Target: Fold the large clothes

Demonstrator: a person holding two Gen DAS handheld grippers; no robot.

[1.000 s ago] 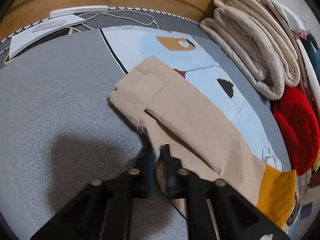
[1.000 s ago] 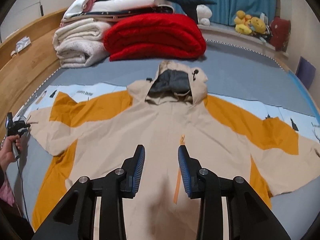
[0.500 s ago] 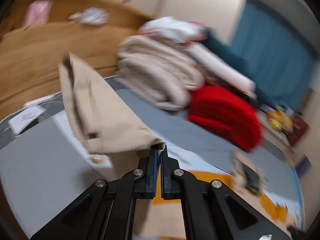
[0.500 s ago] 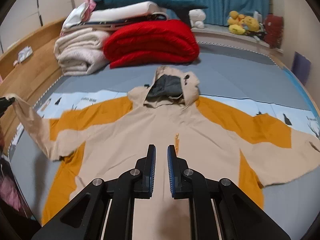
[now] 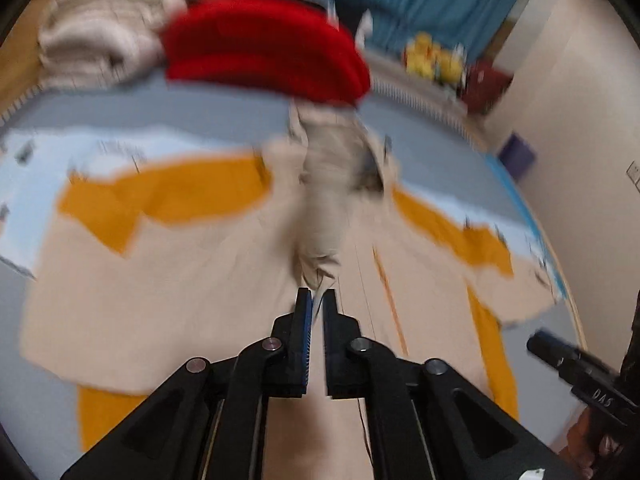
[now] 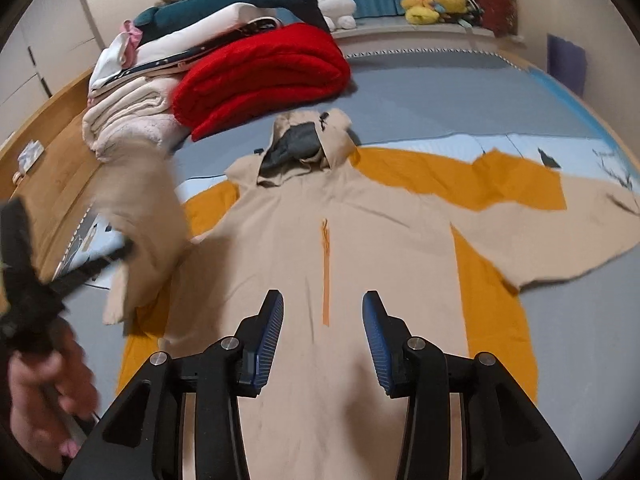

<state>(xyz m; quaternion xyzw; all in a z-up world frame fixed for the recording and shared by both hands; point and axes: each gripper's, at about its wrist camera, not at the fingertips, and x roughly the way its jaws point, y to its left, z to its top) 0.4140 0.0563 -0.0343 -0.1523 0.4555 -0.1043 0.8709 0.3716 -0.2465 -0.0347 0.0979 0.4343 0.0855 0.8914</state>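
Gripping the beige sleeve (image 5: 320, 216), left gripper (image 5: 316, 300) raised; right gripper (image 6: 323, 312) jaws spread wide

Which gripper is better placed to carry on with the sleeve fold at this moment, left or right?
Left. The left gripper is shut on the beige sleeve, lifted off the bed toward the jacket's body. The right gripper hangs open above the front, holding nothing.

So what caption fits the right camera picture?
Open right gripper hovers over the spread beige-and-orange hooded jacket on the bed.
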